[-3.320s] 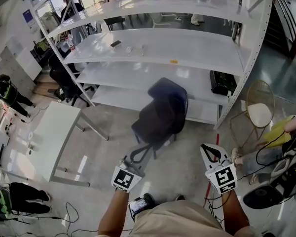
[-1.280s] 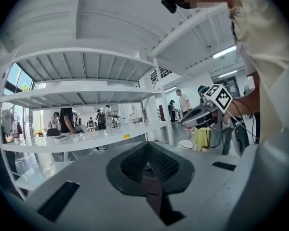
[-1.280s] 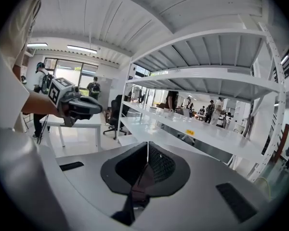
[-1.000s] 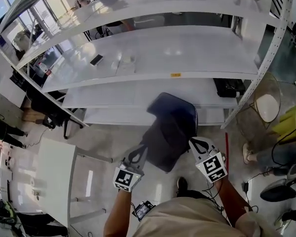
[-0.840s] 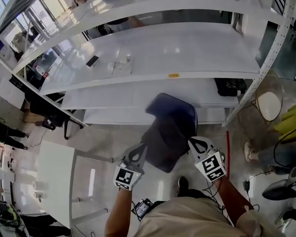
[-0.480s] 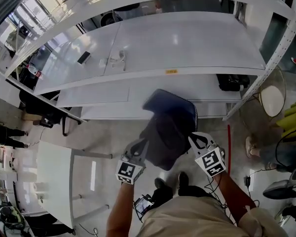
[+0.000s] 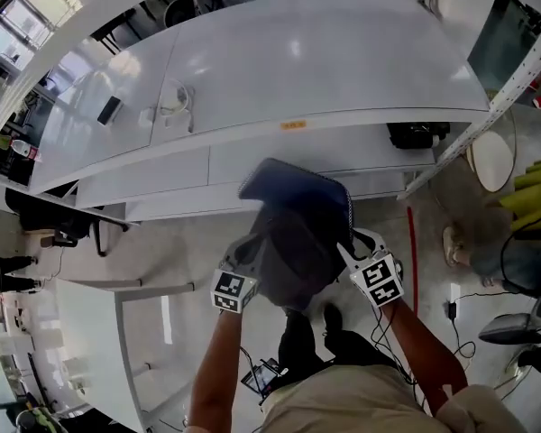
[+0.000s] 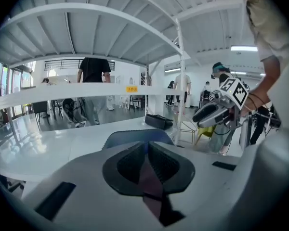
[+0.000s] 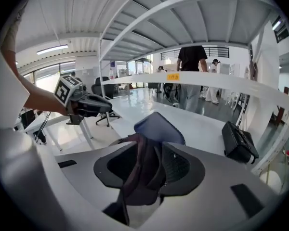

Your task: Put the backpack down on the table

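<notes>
A dark navy backpack (image 7: pixel 298 224) hangs between my two grippers, its top at the front edge of the white shelf table (image 7: pixel 343 70). My left gripper (image 7: pixel 250 253) is shut on a thin strap (image 8: pixel 148 174) of the backpack. My right gripper (image 7: pixel 352 242) has a bunched strap (image 9: pixel 147 170) between its jaws, which are opening and stand apart. The backpack's blue top (image 8: pixel 137 137) shows beyond the left jaws. In the right gripper view the backpack (image 9: pixel 159 126) rises past the jaws, and the left gripper (image 9: pixel 98 105) shows at left.
A black bag (image 7: pixel 417 135) lies on a lower shelf at right. A phone (image 7: pixel 109 109) and a white cable (image 7: pixel 171 102) lie on the main shelf. A perforated upright (image 7: pixel 514 79) bounds the shelving. People stand behind the shelves (image 8: pixel 94 88). A low white table (image 7: pixel 90 332) is at left.
Both grippers and the backpack have moved forward toward the shelving and down. The backpack's top now reaches the shelf's front edge.
</notes>
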The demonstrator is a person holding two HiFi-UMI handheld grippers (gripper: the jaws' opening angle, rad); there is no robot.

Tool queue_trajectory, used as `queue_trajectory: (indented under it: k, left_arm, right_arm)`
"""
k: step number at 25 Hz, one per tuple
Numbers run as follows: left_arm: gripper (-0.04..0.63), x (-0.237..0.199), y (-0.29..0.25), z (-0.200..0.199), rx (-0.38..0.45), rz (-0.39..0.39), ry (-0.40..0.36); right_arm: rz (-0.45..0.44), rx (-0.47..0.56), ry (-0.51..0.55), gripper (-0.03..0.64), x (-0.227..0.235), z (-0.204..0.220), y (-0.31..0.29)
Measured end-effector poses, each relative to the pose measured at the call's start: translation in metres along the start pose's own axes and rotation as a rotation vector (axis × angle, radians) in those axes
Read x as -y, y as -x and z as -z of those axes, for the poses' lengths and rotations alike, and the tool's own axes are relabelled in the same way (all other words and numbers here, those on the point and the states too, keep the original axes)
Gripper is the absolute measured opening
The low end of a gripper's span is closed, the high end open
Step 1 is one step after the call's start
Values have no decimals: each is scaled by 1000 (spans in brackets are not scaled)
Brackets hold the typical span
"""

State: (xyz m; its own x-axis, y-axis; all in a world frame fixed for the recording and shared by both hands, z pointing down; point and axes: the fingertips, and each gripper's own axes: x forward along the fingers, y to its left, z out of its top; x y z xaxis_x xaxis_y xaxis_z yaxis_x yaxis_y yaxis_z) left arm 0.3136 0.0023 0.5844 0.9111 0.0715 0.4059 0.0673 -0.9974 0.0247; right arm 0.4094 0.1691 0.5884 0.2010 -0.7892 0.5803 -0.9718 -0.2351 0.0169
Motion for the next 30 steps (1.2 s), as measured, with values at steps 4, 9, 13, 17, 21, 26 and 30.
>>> queue_trajectory:
  k: [4, 9, 13, 17, 21, 26, 30]
  left_arm:
    - [15, -24, -51, 28, -39, 35, 3]
    - [193, -37, -107, 74, -98, 113, 9]
    - [274, -38, -138, 100, -127, 204, 9]
    - [319, -34, -155, 115, -142, 295, 59]
    - [317, -30, -161, 124, -158, 366, 111]
    - [216, -22, -156, 127, -205, 368, 24]
    - [179, -21, -139, 125, -194, 284, -15]
  right_arm:
    - [35, -51, -50, 145, 22, 31, -43]
    - [85, -100, -135, 161, 39, 69, -81]
    - [104, -148, -169, 167, 42, 95, -103]
    - [124, -182, -193, 168, 40, 118, -120]
    - [133, -197, -219, 167, 34, 128, -133]
    - [160, -177, -242, 136, 34, 132, -138]
    - [189, -143, -326, 35, 39, 120, -125]
